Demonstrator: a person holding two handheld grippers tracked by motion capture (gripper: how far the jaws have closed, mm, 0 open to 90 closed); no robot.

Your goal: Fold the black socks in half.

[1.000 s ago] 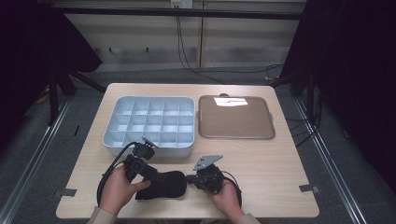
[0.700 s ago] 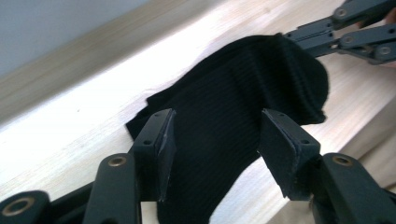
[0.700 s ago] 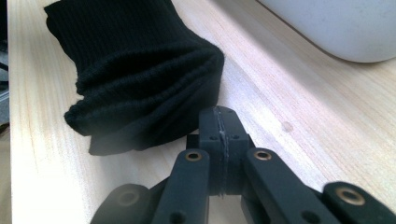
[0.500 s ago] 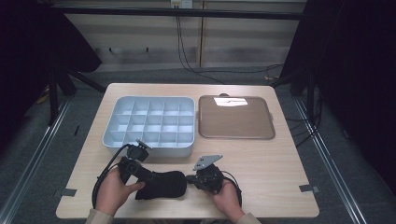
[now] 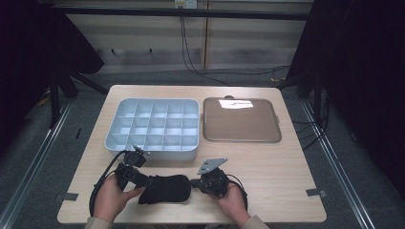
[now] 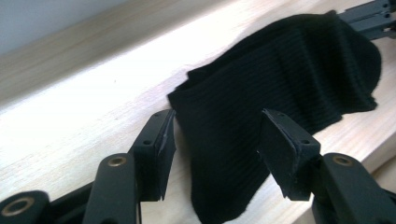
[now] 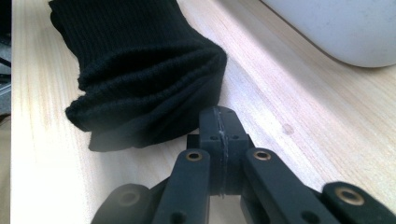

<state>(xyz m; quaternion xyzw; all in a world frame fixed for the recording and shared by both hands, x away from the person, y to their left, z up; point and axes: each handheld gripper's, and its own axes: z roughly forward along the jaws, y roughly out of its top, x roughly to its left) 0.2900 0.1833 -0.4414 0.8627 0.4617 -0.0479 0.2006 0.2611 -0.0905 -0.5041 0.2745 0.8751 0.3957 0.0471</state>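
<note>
The black sock point(image 5: 165, 189) lies flat on the worktop point(image 5: 286, 167) between both hands, its long axis running left to right. The left tool point(image 6: 212, 140) stands apart, jaws straddling the sock's near end, so it is placed to bite; the right tool point(image 7: 219, 122), pressed together and empty, sits just beside the cuff

I'm looking down on the whole desk point(image 5: 286, 167) from high and far; both tool cameras are sitting close, just above its surface, sharing the black sock point(image 5: 165, 188) point(image 6: 280, 79) point(image 7: 140, 60) from opposite ends.
</note>
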